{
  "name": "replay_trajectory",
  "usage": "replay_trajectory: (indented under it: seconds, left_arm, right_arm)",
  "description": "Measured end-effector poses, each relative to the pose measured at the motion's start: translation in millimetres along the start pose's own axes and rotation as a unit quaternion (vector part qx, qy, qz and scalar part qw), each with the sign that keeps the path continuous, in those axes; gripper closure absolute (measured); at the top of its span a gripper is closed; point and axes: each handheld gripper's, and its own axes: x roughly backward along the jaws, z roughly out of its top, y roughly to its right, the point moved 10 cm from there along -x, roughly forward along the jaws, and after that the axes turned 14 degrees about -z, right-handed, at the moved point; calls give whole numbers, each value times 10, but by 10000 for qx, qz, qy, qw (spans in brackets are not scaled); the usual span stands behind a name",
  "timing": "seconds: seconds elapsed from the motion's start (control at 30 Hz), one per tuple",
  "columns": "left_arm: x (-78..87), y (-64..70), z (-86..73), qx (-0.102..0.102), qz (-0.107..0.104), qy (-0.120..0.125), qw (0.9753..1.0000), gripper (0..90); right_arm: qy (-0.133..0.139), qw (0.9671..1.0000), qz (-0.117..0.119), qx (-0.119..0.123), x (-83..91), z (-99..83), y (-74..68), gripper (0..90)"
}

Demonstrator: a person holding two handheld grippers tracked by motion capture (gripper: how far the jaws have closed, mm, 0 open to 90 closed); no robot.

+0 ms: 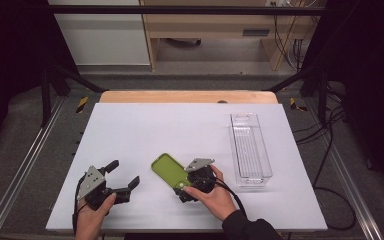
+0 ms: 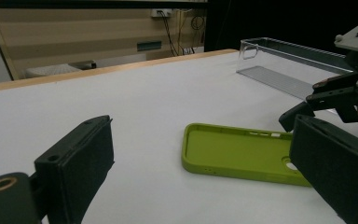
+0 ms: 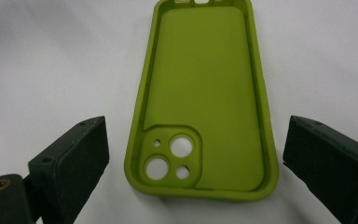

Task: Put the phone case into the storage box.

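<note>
Right tool (image 1: 182, 191) stands open astride the camera end of the green phone case (image 1: 170, 170), jaws clear of both rims. Left tool (image 1: 125, 181), also open, waits left of the case on bare white desk (image 1: 145, 125); a clear bin (image 1: 250, 150) lies right.

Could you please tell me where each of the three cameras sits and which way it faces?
High view: above the table's near edge, looking forward and down; both hands, the left tool and the right tool show.
Left gripper view: rides the left tool, low over the white table; its open jaws frame the right tool.
Right gripper view: looks down between open jaws.
All three share the green silicone phone case.
</note>
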Motion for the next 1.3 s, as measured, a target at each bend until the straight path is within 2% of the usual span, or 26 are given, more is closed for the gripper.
replay_trajectory:
  seconds: [0.3, 0.63, 0.73, 0.93, 1.3]
  left_arm:
    - [-7, 11, 2, -14, -18, -3, 10000, 56]
    - [-16, 33, 17, -33, -62, 18, 10000, 56]
    - [-19, 40, 19, -27, -79, 25, 10000, 56]
    - [-20, 42, 28, -10, -94, 51, 9999, 56]
    - [-34, 55, 33, -129, -91, -7, 9999, 56]
  right_arm:
    - [-142, 9999, -25, 12, -141, 4, -45, 76]
    - [-118, 9988, -343, 328, -164, -25, -58, 100]
    - [-110, 9988, -307, 374, -155, -22, -48, 137]
    - [-87, 9989, -286, 357, -155, -22, -43, 144]
    - [-311, 9987, -145, 368, -106, 29, 0, 174]
